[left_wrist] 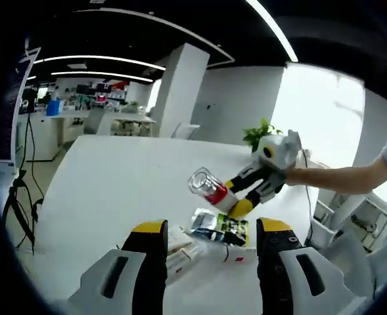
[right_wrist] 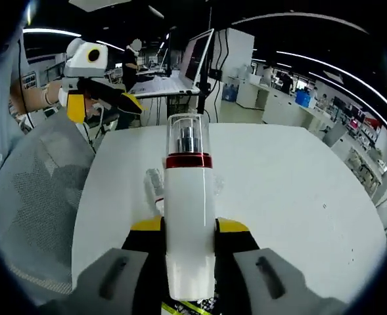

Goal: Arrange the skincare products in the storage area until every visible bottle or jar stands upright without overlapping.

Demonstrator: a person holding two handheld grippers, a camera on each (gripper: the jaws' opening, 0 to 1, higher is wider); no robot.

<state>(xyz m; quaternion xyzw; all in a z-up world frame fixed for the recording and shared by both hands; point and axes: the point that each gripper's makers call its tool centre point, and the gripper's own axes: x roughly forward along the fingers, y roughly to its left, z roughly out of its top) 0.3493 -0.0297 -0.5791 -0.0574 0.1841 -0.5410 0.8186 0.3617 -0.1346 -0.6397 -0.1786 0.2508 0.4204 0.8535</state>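
Where jaws close, right gripper (right_wrist: 188, 231) clamps bottle (right_wrist: 188, 210).

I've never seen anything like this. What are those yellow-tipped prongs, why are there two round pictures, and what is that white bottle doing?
No robot here: a person holds a two-fingered grabbing tool in each hand, and each tool carries a fisheye camera looking along its own fingers.

The left gripper view looks over the left gripper, open and holding nothing, at a white table. Beyond it, the right gripper lifts a white pump bottle with a red band and clear cap, tilted above the table. Below lie a dark sachet and a clear tube, both flat.

The right gripper view shows that same bottle up close, clamped between the right gripper's fingers. The left gripper appears at upper left.
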